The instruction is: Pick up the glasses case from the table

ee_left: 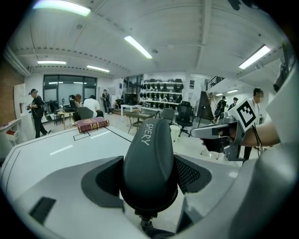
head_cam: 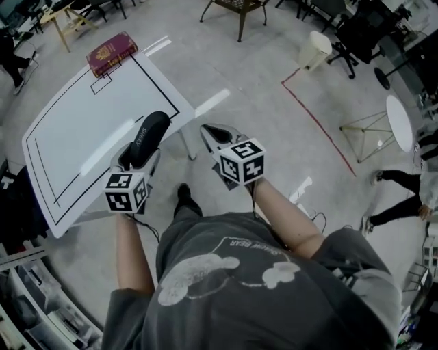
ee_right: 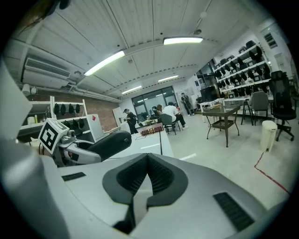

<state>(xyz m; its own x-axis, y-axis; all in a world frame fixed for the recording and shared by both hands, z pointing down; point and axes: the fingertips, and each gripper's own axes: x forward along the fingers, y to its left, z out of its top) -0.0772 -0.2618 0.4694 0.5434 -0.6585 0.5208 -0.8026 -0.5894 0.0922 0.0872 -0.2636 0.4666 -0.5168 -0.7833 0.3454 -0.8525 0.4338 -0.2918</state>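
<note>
A black glasses case (head_cam: 148,135) printed "SHERY" is clamped lengthwise in my left gripper (head_cam: 139,158), above the near right edge of the white table (head_cam: 82,123). In the left gripper view the case (ee_left: 149,158) fills the middle, and both black pads (ee_left: 105,179) press on its sides. My right gripper (head_cam: 211,133) hangs over the floor just right of the table, shut with nothing in it. The right gripper view shows its jaws (ee_right: 148,162) closed together and, to the left, the case (ee_right: 111,144) held in the left gripper (ee_right: 70,150).
A dark red book (head_cam: 111,53) lies at the table's far corner. On the floor beyond stand a wicker table (head_cam: 239,8), a white bin (head_cam: 315,48), a round white side table (head_cam: 399,123) and office chairs. Red tape (head_cam: 318,123) marks the floor. People stand farther off.
</note>
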